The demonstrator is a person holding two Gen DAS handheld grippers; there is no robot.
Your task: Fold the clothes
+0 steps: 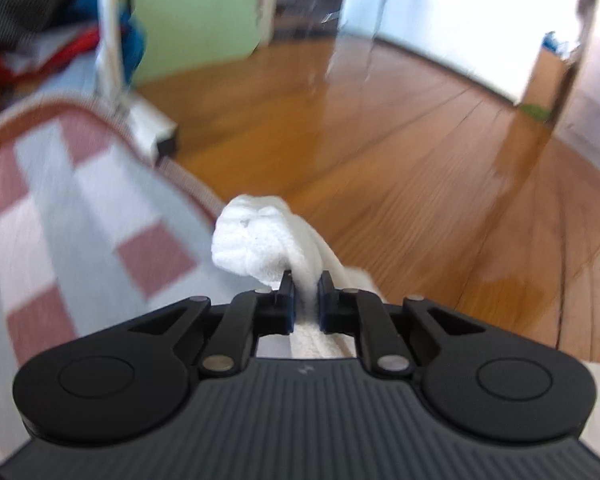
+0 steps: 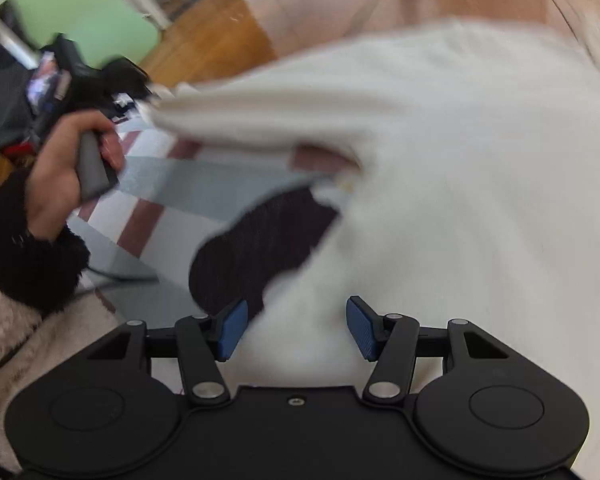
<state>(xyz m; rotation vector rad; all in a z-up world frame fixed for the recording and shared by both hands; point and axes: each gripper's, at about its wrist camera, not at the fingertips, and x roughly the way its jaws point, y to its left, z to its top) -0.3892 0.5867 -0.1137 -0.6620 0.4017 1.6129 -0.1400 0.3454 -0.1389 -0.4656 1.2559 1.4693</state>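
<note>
Left wrist view: the left tool [image 1: 305, 300] is clenched on a bunched fold of the white garment [image 1: 260, 240], which bulges out past its pads as a soft, fleecy knot. It is held above the edge of the checked blanket [image 1: 60, 208], where that meets the wooden floor [image 1: 420, 160]. To fold well, I judge this pinch should stay firm while the cloth is drawn taut.

Right wrist view: the right tool [image 2: 296, 328] is released, its blue pads standing apart with white cloth between them but not pressed. The white garment [image 2: 460, 200] hangs thick and blurred across the right of the view, over a dark ribbed piece [image 2: 256, 248]. The person's left hand [image 2: 68, 168] grips its handle at the far left. This tool probably needs to close on a matching edge.
</note>
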